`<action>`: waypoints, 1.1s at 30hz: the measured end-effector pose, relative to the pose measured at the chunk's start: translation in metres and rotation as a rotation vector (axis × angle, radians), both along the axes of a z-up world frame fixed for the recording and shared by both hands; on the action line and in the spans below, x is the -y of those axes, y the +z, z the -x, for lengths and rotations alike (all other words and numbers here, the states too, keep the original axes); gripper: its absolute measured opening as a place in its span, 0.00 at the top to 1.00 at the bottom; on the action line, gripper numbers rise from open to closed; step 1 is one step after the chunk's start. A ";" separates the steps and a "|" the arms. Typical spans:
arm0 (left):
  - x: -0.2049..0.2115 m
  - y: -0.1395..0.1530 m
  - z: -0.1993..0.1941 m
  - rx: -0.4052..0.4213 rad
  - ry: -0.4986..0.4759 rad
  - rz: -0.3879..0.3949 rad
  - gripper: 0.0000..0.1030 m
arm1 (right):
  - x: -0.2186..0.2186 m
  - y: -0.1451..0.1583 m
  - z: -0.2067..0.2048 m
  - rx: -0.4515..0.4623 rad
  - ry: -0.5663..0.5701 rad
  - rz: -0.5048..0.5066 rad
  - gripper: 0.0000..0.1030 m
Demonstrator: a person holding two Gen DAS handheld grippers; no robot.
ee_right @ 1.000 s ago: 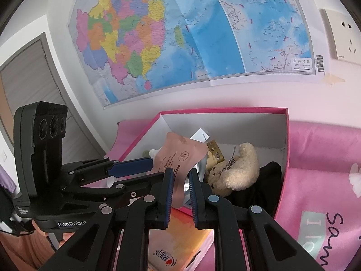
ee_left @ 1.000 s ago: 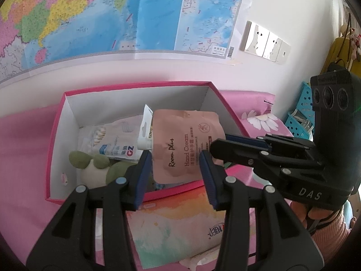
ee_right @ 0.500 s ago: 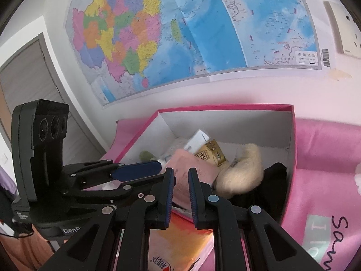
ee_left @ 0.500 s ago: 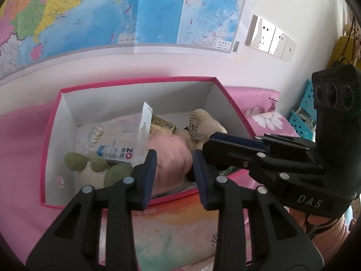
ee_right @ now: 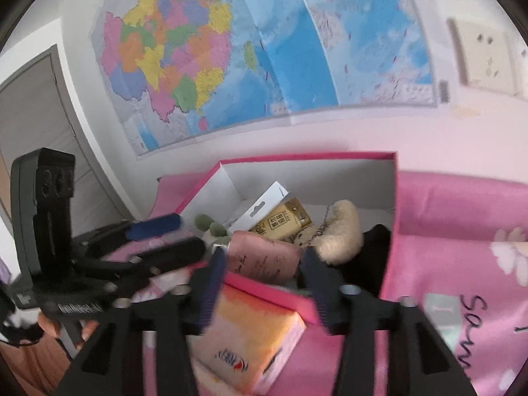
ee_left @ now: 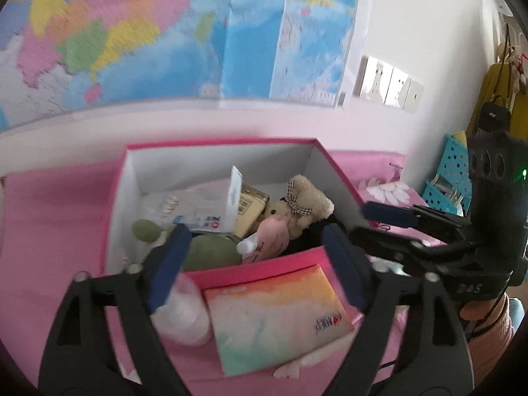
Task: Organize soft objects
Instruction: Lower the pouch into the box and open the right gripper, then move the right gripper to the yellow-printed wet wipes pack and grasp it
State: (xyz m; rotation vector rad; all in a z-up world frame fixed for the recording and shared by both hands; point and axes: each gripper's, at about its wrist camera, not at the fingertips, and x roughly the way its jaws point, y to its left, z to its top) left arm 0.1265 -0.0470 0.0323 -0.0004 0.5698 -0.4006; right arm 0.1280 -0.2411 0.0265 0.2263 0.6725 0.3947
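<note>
So the pink hand cream pouch (ee_left: pixel 272 237) is lying loose inside the pink box (ee_left: pixel 333 168), near the front wall. Its long axis runs slantwise, white cap end (ee_left: pixel 247 247) pointing down toward the front-left corner, the other end leaning up against the teddy bear (ee_left: pixel 302 204).

Both sets of jaws are opening with nothing between them: the left gripper (ee_left: pixel 254 264) has its jaws wide, and the right gripper (ee_right: pixel 264 283) has its jaws about halfway apart. Both hover just outside the box's front edge.

The box is pretty crowded: a cotton swab pack (ee_left: pixel 194 208), a yellow carton (ee_right: pixel 282 221), a green plush toy (ee_left: pixel 211 250) and something black (ee_right: pixel 369 257) in the corner. A rainbow tissue pack (ee_left: pixel 277 316) sits on the pink cloth (ee_right: pixel 462 231) in front.
</note>
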 end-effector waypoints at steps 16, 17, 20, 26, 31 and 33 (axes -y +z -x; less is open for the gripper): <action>-0.014 -0.045 0.077 -0.005 -0.056 -0.044 0.03 | 0.005 -0.034 0.074 -0.056 -0.015 0.063 0.22; -0.010 -0.052 0.077 -0.024 -0.073 -0.050 0.03 | 0.007 -0.042 0.075 -0.077 -0.018 0.057 0.25; 0.001 -0.071 0.073 -0.067 -0.088 -0.077 0.14 | 0.010 -0.061 0.076 -0.123 -0.013 0.042 0.40; 0.021 -0.085 0.070 -0.059 -0.105 -0.146 0.22 | 0.005 -0.074 0.076 -0.141 0.028 -0.001 0.63; 0.023 -0.085 0.073 -0.059 -0.118 -0.140 0.30 | 0.003 -0.071 0.084 -0.120 0.040 -0.023 0.79; 0.021 -0.086 0.075 -0.072 -0.117 -0.122 0.31 | 0.004 -0.067 0.086 -0.100 0.045 -0.027 0.82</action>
